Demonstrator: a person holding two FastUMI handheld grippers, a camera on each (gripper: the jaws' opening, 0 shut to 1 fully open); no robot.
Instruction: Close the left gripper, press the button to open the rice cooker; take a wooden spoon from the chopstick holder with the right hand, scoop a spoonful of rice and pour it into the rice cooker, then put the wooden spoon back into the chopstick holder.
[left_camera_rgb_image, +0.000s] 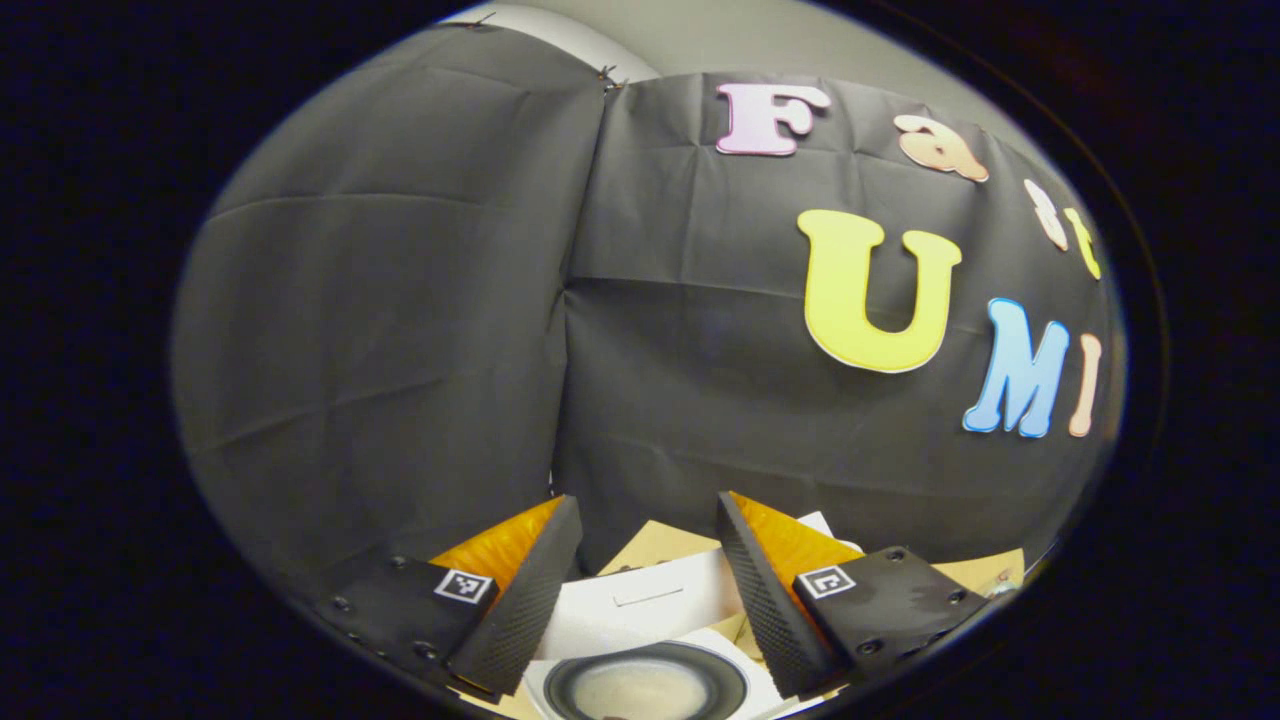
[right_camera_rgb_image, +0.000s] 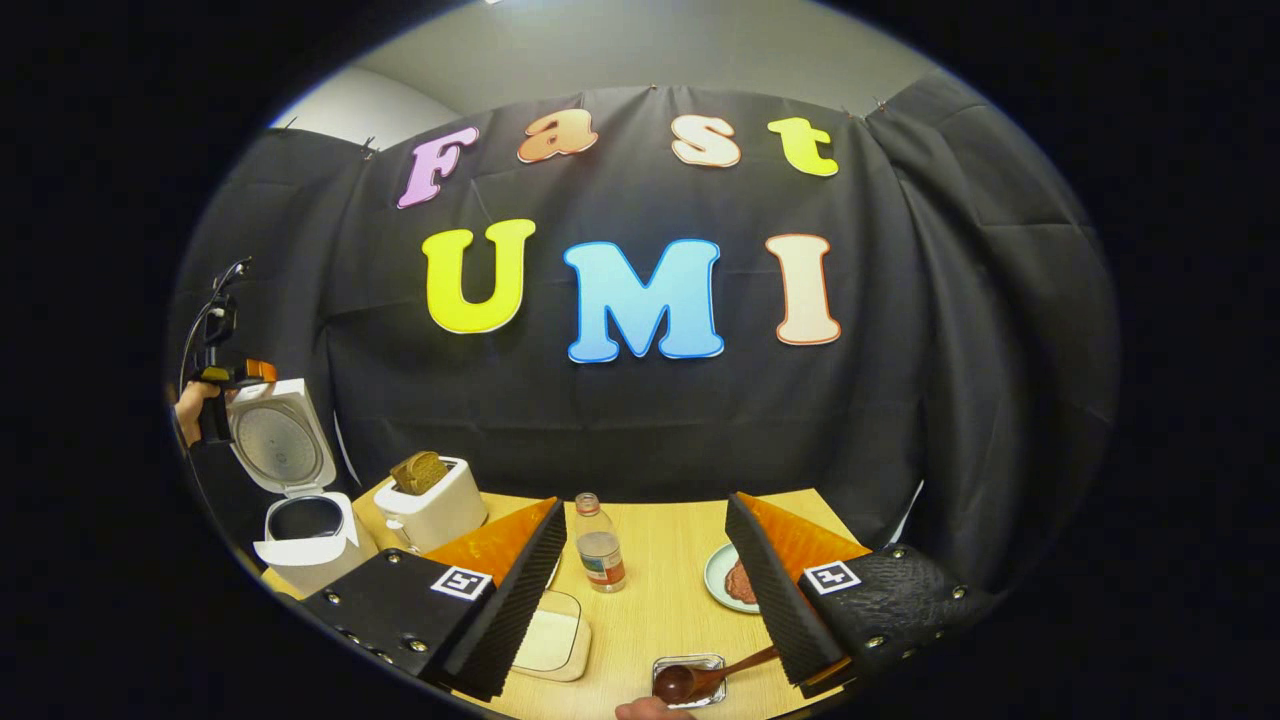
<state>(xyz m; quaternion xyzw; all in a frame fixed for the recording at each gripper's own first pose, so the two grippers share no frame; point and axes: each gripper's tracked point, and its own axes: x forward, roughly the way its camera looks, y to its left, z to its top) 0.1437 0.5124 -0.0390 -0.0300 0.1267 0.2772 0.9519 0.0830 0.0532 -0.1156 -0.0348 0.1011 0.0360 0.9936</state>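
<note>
White toaster (right_camera_rgb_image: 432, 510) holding toast, small bottle (right_camera_rgb_image: 601, 546) mid-table, plate (right_camera_rgb_image: 722, 578) with possibly food, wooden table (right_camera_rgb_image: 670, 610)

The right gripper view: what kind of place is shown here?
Probably a mock kitchen set up in a booth: a wooden table bearing an open rice cooker, a toaster and a bottle, before a black cloth wall.

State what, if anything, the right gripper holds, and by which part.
Nothing. The right gripper is open, and the wooden spoon lies below it, with its handle running past one finger.

No legible text or labels.
</note>
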